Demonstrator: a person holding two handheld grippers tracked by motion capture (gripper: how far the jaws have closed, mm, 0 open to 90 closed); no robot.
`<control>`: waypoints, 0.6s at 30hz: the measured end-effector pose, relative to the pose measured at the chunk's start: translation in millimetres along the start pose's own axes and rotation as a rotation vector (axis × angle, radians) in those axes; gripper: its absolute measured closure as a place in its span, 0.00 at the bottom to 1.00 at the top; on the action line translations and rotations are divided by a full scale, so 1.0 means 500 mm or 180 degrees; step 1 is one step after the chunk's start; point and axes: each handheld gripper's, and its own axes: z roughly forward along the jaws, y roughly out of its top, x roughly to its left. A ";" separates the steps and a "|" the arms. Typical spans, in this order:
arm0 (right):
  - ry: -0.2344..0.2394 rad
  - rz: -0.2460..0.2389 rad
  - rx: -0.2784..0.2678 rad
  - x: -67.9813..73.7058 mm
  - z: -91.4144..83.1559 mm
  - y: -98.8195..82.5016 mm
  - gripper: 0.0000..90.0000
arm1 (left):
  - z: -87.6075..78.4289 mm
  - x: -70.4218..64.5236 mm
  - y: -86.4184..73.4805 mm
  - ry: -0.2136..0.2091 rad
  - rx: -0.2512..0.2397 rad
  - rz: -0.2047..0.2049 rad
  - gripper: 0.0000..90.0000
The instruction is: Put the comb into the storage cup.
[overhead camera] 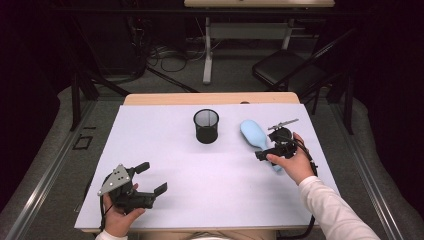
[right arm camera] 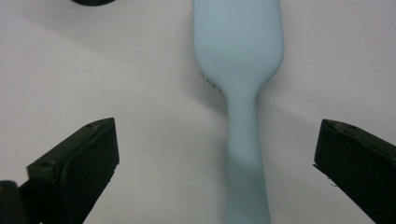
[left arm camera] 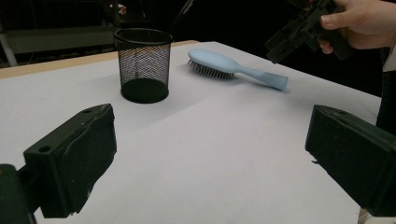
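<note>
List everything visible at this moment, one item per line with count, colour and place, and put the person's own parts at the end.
hairbrush: 1, light blue, lying bristles down on the right part of the sheet, handle toward the person
mesh cup: 1, black, upright at the middle back of the sheet, left of the hairbrush
sheet: 1, white, covering the table
table: 1, light wood, edge showing behind the sheet
chair: 1, black, on the floor behind the table at right
right gripper: 1, black, jaws open, one on each side of the hairbrush handle, not touching it
left gripper: 1, black, jaws open, nothing between them, at the front left of the sheet
right hand: 1, white sleeve, holding the right gripper
left hand: 1, holding the left gripper
</note>
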 end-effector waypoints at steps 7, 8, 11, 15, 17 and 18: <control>-0.0078 -0.0022 0.0086 -0.007 0.005 0.010 0.00 | 0.000 0.000 0.000 0.0000 0.0000 0.0000 0.03; -0.0084 -0.0031 0.0096 -0.009 0.006 0.011 0.00 | 0.000 0.000 0.000 0.0001 -0.0001 -0.0001 0.03; -0.0108 -0.0037 0.0140 -0.012 0.008 0.017 0.00 | 0.000 0.000 0.000 0.0000 0.0000 0.0000 0.03; -0.0082 -0.0098 0.0184 -0.011 0.010 0.025 0.00 | 0.000 0.000 0.000 0.0001 0.0001 0.0002 0.03; -0.0068 -0.0107 0.0197 -0.007 0.013 0.028 0.00 | 0.000 0.000 0.000 0.0001 0.0002 0.0004 0.03; -0.0068 -0.0129 0.0209 -0.007 0.015 0.030 0.00 | 0.000 0.000 0.000 0.0003 0.0002 0.0006 0.03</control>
